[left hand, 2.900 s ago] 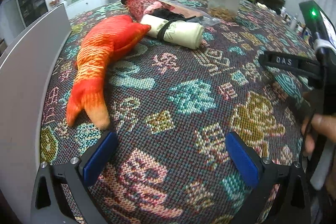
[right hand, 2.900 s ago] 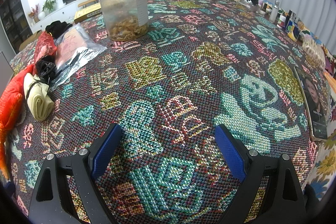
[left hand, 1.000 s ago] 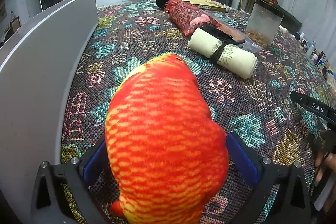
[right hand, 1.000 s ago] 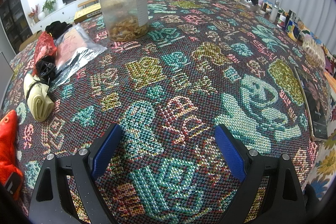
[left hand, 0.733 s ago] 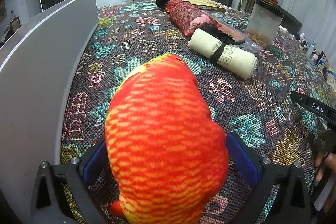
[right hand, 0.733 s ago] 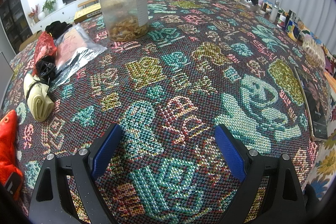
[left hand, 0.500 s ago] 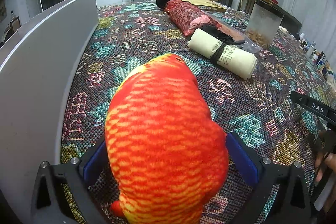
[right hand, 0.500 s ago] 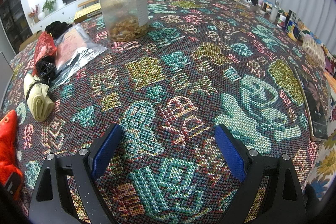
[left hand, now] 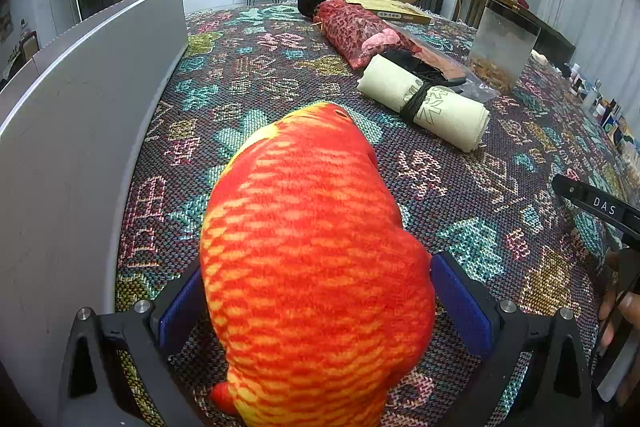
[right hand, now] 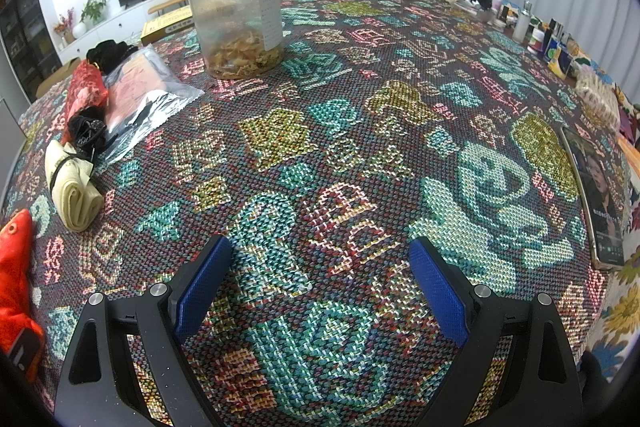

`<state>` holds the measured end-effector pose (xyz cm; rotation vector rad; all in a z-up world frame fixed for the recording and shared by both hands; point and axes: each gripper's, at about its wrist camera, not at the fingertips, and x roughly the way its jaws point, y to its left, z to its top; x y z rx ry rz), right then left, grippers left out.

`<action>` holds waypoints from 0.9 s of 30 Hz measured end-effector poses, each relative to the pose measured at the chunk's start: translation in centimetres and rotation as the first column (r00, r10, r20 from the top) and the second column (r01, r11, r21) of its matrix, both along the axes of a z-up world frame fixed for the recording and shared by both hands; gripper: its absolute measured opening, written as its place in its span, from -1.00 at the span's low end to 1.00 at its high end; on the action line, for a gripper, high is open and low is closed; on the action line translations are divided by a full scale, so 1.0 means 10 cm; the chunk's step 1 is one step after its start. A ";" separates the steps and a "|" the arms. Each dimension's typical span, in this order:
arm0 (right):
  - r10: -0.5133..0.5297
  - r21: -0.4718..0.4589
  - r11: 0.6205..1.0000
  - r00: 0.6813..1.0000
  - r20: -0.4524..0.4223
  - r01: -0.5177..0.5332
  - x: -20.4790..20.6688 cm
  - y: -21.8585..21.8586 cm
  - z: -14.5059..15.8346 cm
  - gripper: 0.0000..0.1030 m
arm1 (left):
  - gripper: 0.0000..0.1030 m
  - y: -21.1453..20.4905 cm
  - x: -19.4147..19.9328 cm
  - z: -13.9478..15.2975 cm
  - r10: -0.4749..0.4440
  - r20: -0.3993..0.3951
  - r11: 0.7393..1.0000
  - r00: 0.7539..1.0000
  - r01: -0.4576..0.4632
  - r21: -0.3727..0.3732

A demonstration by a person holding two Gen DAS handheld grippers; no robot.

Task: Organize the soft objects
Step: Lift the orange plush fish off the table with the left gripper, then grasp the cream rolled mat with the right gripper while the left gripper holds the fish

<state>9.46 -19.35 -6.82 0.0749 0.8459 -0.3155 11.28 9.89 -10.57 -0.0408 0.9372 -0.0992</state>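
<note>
The left gripper (left hand: pixel 320 301) has its blue pads spread on either side of the orange plush fish (left hand: pixel 312 255), touching or nearly touching its flanks; a firm pinch cannot be confirmed. The fish lies on the patterned table (left hand: pixel 460 195), just beside the grey panel (left hand: pixel 80 131), with a cream rolled cloth (left hand: pixel 424 107) beyond it, farther from the panel. The right gripper (right hand: pixel 320 287) hovers wide open and empty, well apart from the fish. The step appears to be grasping the fish; next the pads should probably close on its soft body before lifting.

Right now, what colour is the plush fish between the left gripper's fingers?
The plush fish is bright red-orange with yellow-orange stripes, clearest in the left wrist view.
</note>
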 end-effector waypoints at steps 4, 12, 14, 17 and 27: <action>0.000 0.000 1.000 1.000 0.000 0.000 0.00 0.00 0.00 0.80 | 1.00 0.00 0.00 0.00 0.000 0.000 1.000 1.000 0.000 0.000; 0.004 0.004 1.000 1.000 0.002 -0.004 0.00 0.00 0.00 0.80 | 1.00 -0.01 -0.01 0.01 0.000 0.001 1.000 1.000 0.000 -0.005; 0.037 0.022 0.999 0.999 0.011 -0.038 0.00 0.01 0.01 0.79 | 1.00 -0.01 -0.01 0.01 0.001 0.001 1.000 1.000 -0.001 -0.005; 0.203 0.163 0.963 0.976 0.079 -0.213 -0.02 0.12 0.07 0.78 | 1.00 -0.01 -0.01 0.02 0.001 0.002 1.000 1.000 -0.001 -0.006; 0.592 -0.009 0.804 0.802 -0.076 -0.594 0.72 1.23 0.18 0.72 | 1.00 0.00 -0.01 0.02 0.001 0.002 1.000 1.000 -0.001 -0.007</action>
